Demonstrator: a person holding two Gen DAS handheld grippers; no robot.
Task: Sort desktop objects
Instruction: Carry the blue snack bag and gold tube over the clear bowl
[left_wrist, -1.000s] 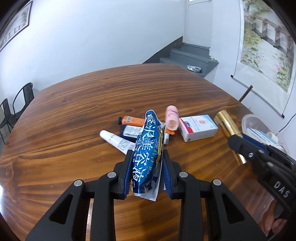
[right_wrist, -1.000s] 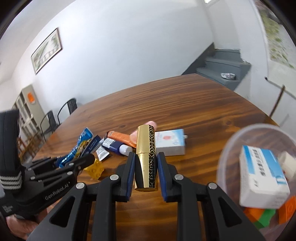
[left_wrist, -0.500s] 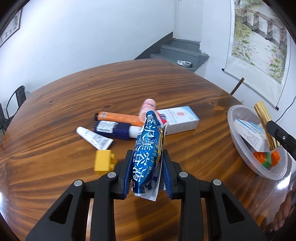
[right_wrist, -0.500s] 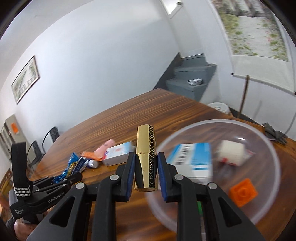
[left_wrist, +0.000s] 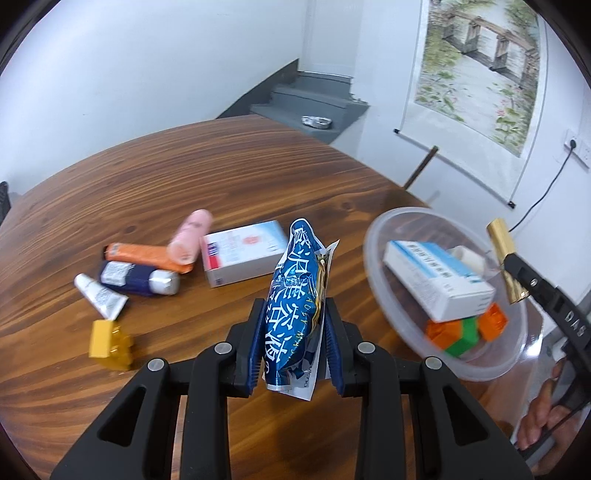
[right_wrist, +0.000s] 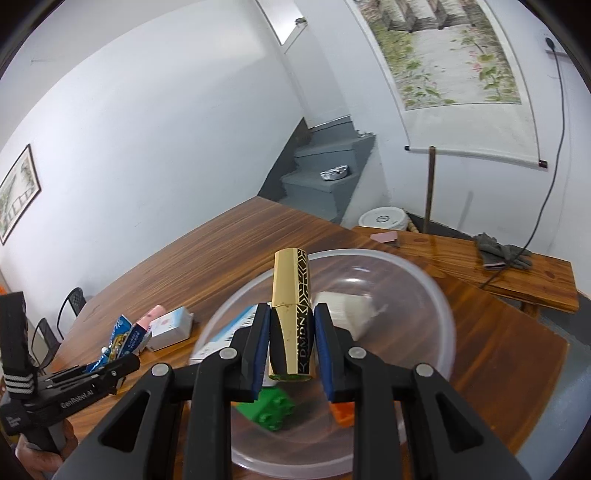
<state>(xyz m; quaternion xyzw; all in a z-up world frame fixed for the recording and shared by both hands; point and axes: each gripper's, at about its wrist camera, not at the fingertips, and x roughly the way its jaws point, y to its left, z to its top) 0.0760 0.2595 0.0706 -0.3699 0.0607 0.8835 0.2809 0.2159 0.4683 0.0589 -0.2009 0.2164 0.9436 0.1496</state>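
Left gripper: jaws clenched on a blue snack packet, held clear above the table. The packet's long axis runs along the fingers, its sealed far end pointing forward and slightly up.

Right gripper: jaws clenched on a gold lipstick tube, gripped at its lower half. The tube's long axis lies along the fingers, its upper end pointing away from the camera, its base end toward it. It hangs over the clear plastic bowl.

Bowl contents: a blue-and-white medicine box, a green brick, an orange brick and a white item, blurred.

On the table, left of the bowl: a white-and-red carton, pink bottle, orange tube, dark blue tube, white tube, and yellow brick.
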